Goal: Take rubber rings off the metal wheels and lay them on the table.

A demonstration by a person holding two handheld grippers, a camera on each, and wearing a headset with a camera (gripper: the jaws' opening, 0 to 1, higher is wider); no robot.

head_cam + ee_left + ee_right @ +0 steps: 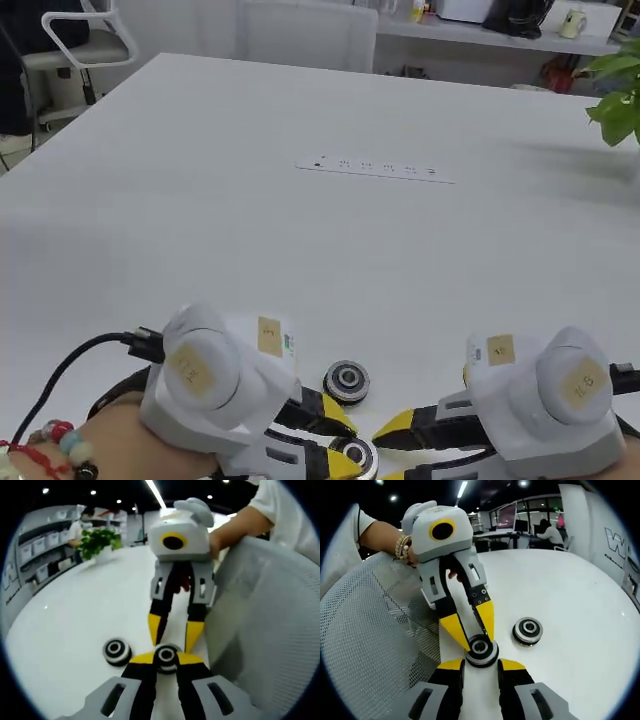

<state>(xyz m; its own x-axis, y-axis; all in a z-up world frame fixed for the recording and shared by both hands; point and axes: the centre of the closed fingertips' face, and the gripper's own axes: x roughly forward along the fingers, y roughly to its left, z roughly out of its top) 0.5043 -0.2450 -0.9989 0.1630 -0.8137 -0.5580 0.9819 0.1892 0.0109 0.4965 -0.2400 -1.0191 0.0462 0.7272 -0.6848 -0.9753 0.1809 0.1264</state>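
White desk in an open office. A socket strip is set at its centre and a plant stands at the right edge. A mesh chair back stands by the near edge.

At the near edge, the left gripper pinches one metal wheel. The right gripper has its jaws spread, with the tips just beside the same wheel. The second wheel lies free just beside it.

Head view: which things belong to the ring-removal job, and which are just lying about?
Job: wheel at the tool tips; second wheel; left tool; right tool; table.
Lying about: power strip; plant; chair.
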